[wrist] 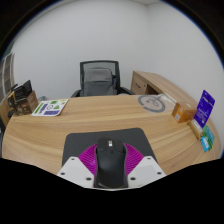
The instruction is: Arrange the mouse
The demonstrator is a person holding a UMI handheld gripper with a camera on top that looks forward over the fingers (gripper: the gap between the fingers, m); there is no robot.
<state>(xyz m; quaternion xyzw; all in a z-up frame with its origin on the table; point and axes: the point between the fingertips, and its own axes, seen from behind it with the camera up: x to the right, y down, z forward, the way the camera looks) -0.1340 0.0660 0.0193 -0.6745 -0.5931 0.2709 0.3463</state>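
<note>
On the table (100, 120), the mouse (108, 160) sat on a dark mouse mat (88, 147), which served as the landmark for everything else. Far left of the mat, a stand or rack (17, 100) stood at the table edge, details unclear. Left and beyond the mat, a green-and-white booklet (50, 106) lay flat. Directly beyond the mat, an office chair (99, 78) stood behind the table. Right and beyond the mat, a round grey disc (153, 103) lay flat; further right stood a wooden side unit (160, 84), then a purple box (205, 108) and a small teal item (207, 138) near the edge. Gripper (108, 168) jaws sat partly open, mouse between the pads (92, 160); contact at both sides couldn't be confirmed, so probably not clamped. Mouse judged light, rigid, smooth plastic, likely slippery; best gripped across its flanks at mid-body. Nothing stood near the mat to block a slide.
</note>
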